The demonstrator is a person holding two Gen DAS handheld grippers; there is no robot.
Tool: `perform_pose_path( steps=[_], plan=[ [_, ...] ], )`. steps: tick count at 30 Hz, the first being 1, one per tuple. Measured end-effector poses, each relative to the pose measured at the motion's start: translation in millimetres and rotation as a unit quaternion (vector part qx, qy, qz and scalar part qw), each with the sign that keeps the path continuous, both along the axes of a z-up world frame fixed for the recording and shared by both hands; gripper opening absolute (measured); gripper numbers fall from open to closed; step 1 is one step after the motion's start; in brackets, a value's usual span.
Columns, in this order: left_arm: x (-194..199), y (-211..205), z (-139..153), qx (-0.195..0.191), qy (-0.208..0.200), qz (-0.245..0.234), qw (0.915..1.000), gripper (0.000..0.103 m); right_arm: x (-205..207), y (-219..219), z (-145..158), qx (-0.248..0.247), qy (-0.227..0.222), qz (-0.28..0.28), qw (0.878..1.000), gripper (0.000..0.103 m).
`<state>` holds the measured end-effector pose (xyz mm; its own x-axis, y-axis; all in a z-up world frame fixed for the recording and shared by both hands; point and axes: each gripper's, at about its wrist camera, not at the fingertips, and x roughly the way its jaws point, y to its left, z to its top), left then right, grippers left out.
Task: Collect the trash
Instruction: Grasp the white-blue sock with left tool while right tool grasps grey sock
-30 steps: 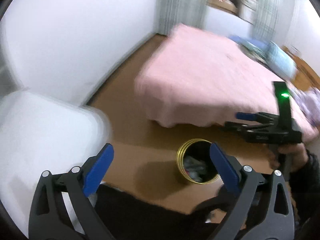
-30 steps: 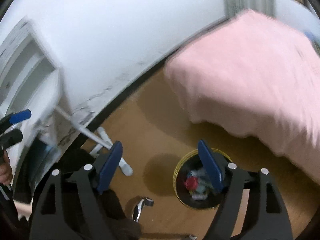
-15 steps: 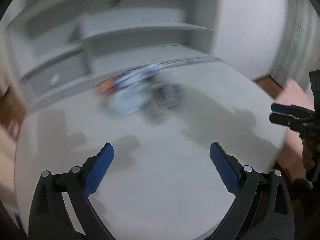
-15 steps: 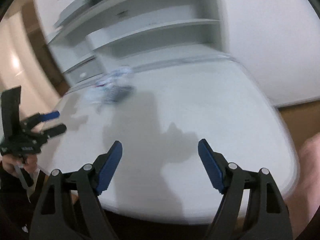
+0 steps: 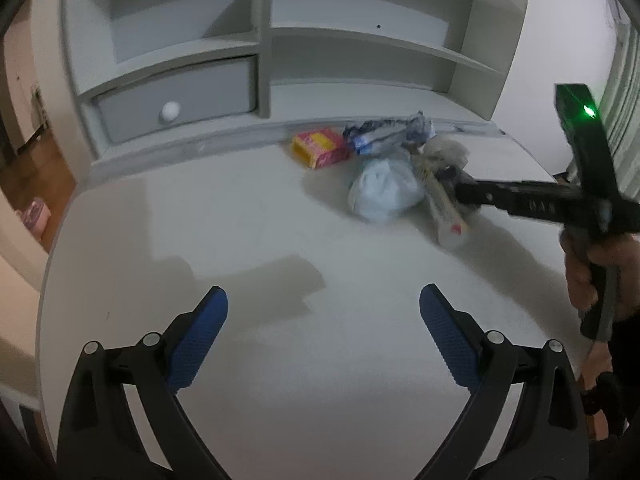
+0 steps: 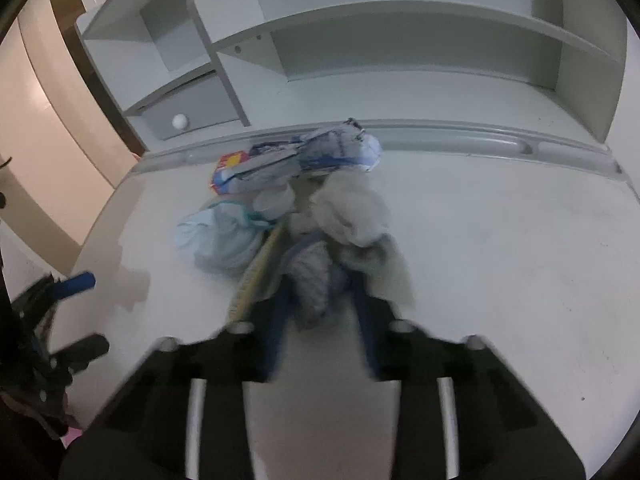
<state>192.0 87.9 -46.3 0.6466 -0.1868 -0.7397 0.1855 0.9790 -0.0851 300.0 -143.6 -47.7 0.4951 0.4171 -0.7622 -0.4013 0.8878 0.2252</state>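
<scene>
A pile of trash lies at the back of the white desk (image 5: 200, 220): a yellow-pink box (image 5: 320, 146), a blue-white wrapper (image 5: 384, 130), a pale blue bag (image 5: 384, 190), a long cream tube (image 5: 444, 208) and white tissue (image 5: 444, 148). My right gripper (image 6: 320, 280) reaches into the pile. Its jaws are closing, and a grey crumpled wad (image 6: 312, 284) fills the gap between the blurred blue fingers. In the left wrist view the right gripper (image 5: 450, 174) enters from the right. My left gripper (image 5: 324, 296) hovers open over bare desk, short of the pile.
A white shelf unit with a grey drawer (image 5: 172, 96) stands behind the pile. The desk's rounded edge drops to a wooden floor (image 5: 24, 168) on the left. A person's hand (image 5: 600, 264) holds the right gripper's handle. The left gripper (image 6: 86, 314) shows at the left edge.
Both views swung from the floor, bin and pink bed to the desk. The right gripper moved into the trash pile and its jaws narrowed around the grey wad. The left gripper stayed open.
</scene>
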Motion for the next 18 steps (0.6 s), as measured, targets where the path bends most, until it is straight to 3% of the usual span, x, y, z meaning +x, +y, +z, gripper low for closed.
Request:
perform_pose_path(
  steps=[6,10,12,14,16,18],
  plan=[
    [56,-34,1,0.002,-0.015,-0.042,0.9990,0.094,-32,-26,17,0.010,-0.019,-0.001,1.000,0.022],
    [84,-53,-14,0.015,0.009,-0.052,0.9985,0.090,-49,-44,20,0.010,-0.016,-0.005,1.000,0.022],
    [87,-59,-19,0.017,0.016,-0.059,0.9980,0.077,-60,-53,19,0.006,-0.017,-0.004,1.000,0.021],
    [86,-64,-23,0.021,0.021,-0.064,0.9975,0.048,-70,-67,19,0.009,-0.017,-0.009,1.000,0.021],
    [77,-68,-20,0.027,0.016,-0.063,0.9975,0.031,-80,-82,20,0.011,-0.017,-0.017,1.000,0.021],
    [67,-71,-15,0.029,0.018,-0.061,0.9975,0.026,-89,-96,20,0.013,-0.020,-0.027,0.999,0.021]
  ],
)
